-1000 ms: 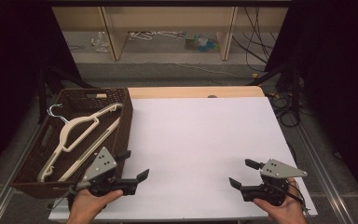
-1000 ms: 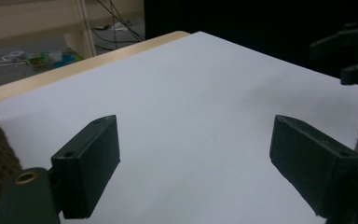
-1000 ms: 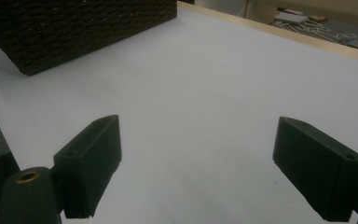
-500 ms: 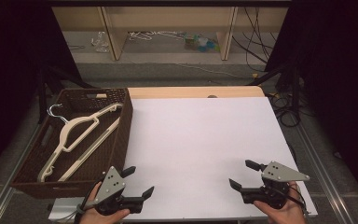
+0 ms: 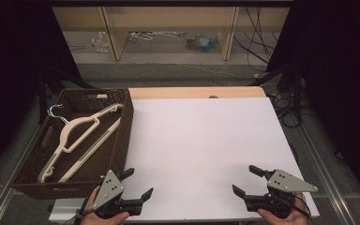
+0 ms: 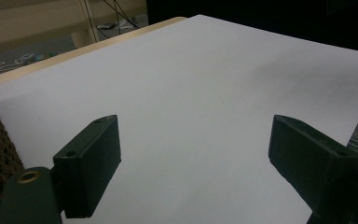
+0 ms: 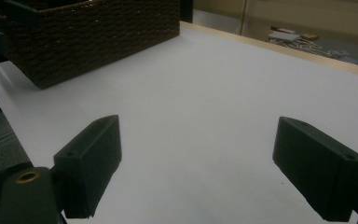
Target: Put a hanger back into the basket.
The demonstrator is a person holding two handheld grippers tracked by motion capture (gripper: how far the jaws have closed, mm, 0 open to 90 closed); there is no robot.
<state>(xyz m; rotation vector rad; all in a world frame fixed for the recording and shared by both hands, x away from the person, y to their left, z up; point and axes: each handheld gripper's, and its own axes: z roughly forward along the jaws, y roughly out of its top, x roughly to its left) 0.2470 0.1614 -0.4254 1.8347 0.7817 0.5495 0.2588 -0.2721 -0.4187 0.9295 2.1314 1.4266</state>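
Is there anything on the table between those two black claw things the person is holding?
No. In the high view, only bare white table lies between the left gripper and the right gripper. The basket with hangers stands off to the left.

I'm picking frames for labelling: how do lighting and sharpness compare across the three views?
High view: evenly lit white sheet, dark surroundings, cream hangers in the wicker basket sharp. Left gripper view: left claw soft, sheet dims toward its right side. Right gripper view: right claw blurred, basket weave legible.
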